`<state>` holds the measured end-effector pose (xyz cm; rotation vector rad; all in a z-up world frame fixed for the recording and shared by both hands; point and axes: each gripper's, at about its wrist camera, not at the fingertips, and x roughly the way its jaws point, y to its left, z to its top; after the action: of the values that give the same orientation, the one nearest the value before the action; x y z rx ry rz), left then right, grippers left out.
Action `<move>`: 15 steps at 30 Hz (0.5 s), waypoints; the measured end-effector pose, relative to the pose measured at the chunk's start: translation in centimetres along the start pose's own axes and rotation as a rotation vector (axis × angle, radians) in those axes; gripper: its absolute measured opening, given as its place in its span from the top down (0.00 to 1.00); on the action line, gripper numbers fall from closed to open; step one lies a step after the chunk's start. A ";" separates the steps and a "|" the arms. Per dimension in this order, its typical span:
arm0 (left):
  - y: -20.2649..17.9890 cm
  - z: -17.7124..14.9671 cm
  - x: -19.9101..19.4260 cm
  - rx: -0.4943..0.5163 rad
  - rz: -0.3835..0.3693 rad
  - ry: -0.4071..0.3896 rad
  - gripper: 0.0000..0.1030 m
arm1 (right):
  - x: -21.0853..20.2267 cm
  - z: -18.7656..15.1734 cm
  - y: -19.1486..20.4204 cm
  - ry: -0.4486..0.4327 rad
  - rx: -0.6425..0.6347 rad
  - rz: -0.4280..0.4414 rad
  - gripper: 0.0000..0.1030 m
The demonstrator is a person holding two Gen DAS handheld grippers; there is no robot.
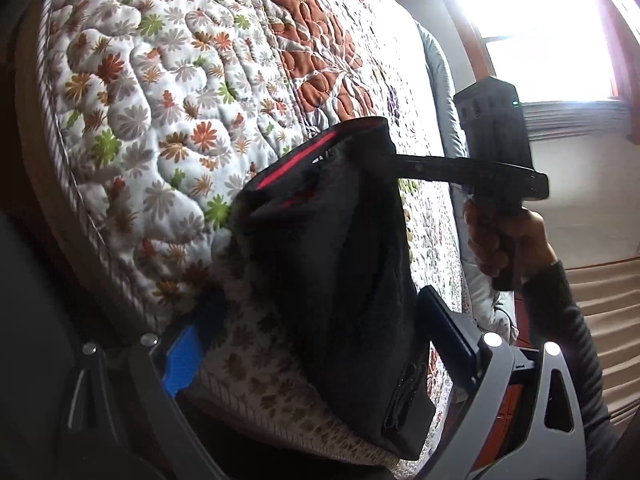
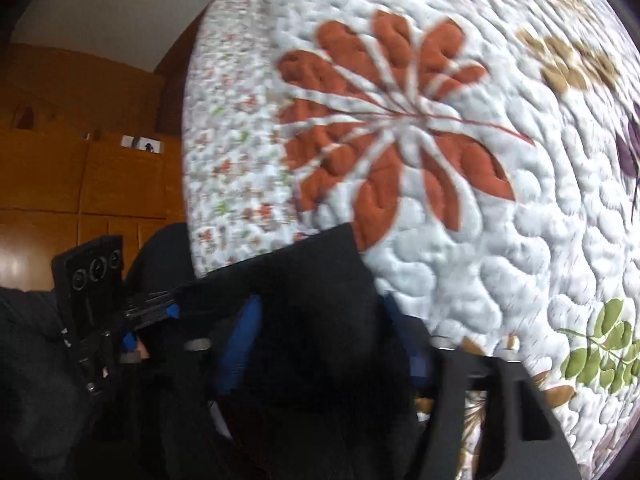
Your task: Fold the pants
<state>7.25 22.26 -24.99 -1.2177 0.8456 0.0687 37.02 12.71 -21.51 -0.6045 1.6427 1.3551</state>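
left gripper [image 1: 316,344]: jaws apart, straddling the black pants [image 1: 336,240]; pads off the cloth
right gripper [image 2: 320,344]: blue pads [image 2: 240,344] either side of bunched black cloth; can't tell if they press
pants: folded bundle with red trim, lying on the floral quilt [image 1: 160,100] near the bed's edge
right hand [image 1: 500,240]: grips its handle just beyond the pants
far: bright window [image 1: 540,32]

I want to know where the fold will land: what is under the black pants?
The black pants lie on a quilted floral bedspread, which shows all around them. The stretch directly beneath is covered, so anything lying there cannot be seen.
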 end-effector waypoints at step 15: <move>-1.1 1.6 0.4 0.044 -0.038 -0.003 0.14 | -0.9 -0.5 -1.6 -0.055 0.045 0.077 0.65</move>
<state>8.90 23.03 -24.19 -1.1918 0.8171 0.0217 38.59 11.61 -21.55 -0.4782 1.6620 1.3746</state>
